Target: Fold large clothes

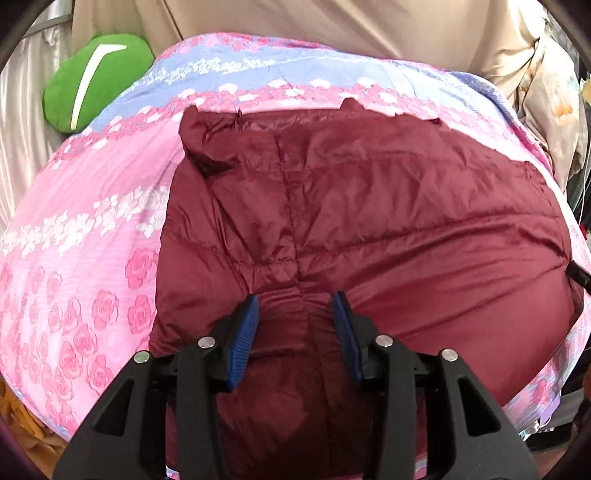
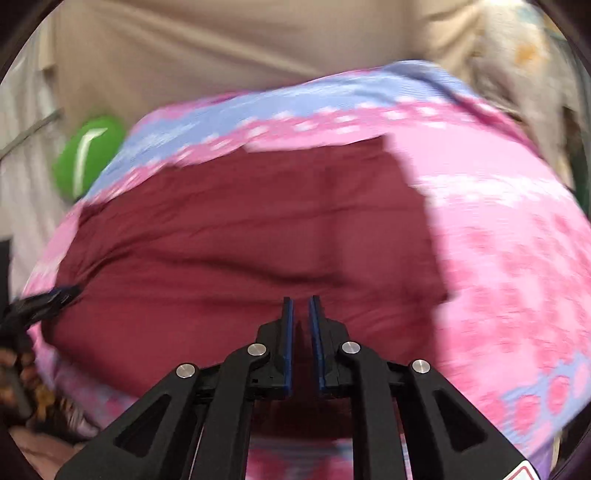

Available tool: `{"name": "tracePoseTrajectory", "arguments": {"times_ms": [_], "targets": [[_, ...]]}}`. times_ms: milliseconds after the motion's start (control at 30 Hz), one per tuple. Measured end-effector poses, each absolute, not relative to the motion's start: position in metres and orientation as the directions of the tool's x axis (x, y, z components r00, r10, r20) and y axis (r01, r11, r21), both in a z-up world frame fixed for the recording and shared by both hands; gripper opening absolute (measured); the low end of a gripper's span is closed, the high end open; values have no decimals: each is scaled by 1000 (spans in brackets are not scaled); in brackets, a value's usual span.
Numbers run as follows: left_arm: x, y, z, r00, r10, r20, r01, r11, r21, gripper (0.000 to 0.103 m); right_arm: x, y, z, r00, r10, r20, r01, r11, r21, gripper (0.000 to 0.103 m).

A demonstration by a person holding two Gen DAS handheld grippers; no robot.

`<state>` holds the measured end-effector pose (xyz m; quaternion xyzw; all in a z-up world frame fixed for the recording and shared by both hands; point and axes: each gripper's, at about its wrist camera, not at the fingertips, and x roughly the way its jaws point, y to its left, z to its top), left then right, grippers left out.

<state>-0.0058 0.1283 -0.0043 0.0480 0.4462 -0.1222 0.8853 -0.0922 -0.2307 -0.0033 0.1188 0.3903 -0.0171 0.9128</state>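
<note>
A dark red puffy jacket [image 1: 369,221] lies spread on a pink floral bedspread [image 1: 92,258]. In the left wrist view my left gripper [image 1: 295,314] stands over the jacket's near part. A thick puckered ridge of its fabric fills the space between the blue pads [image 1: 243,332], which close on it. The right wrist view is blurred. It shows my right gripper [image 2: 301,306] low over the jacket [image 2: 240,240] near its front edge. A narrow gap shows between the pads, and nothing is pinched in it. The left gripper [image 2: 55,295] shows at the jacket's left edge.
A green cushion [image 1: 96,81] lies at the far left beside the bedspread. Beige cloth [image 1: 332,22] hangs behind the bed. More pale fabric is heaped at the far right [image 1: 546,92]. Pink bedspread [image 2: 517,258] lies bare to the right of the jacket.
</note>
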Motion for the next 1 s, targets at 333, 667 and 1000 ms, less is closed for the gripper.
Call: {"name": "tracePoseTrajectory", "arguments": {"times_ms": [333, 667, 1000], "targets": [[-11, 196, 19, 597, -238, -766, 117, 971, -210, 53, -69, -219, 12, 692, 171, -701, 59, 955, 292, 14], [31, 223, 5, 557, -406, -724, 34, 883, -469, 71, 44, -135, 26, 604, 330, -725, -145, 941, 307, 13], [52, 209, -21, 496, -490, -717, 35, 836, -548, 78, 75, -130, -20, 498, 312, -809, -97, 947, 306, 5]]}}
